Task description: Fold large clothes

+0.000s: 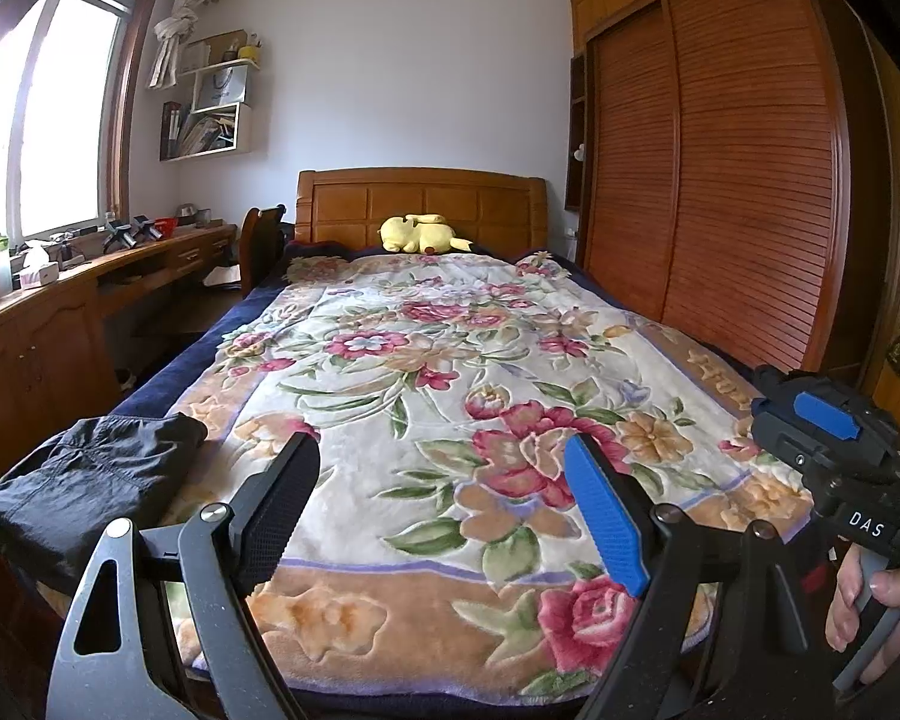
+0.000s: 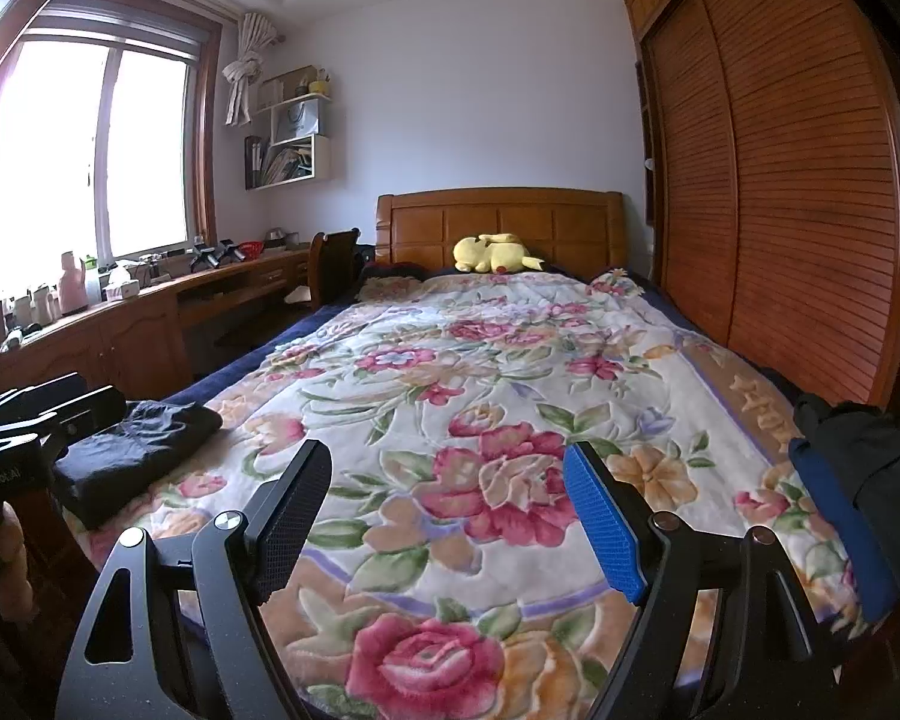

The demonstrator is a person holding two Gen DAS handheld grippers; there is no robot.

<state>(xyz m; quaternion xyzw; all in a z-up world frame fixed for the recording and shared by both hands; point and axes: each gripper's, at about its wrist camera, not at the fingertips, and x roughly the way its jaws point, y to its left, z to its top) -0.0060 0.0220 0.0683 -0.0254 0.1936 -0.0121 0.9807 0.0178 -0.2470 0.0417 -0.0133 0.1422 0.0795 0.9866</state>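
Floral blanket [image 1: 426,372] over wooden bed [image 1: 420,201], both claws [image 1: 450,504] [image 2: 456,510] spread apart, empty.

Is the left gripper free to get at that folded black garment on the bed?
Probably yes. The left gripper is open and empty, and the black garment lies just to its left on the floral blanket, with nothing between them.

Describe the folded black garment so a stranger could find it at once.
Start at the wooden-framed bed covered by a floral plush blanket. At its near left corner, towards the window-side wooden desk, lies the folded black garment. It is the only plain dark bundle there, unlike the yellow plush toy by the headboard.
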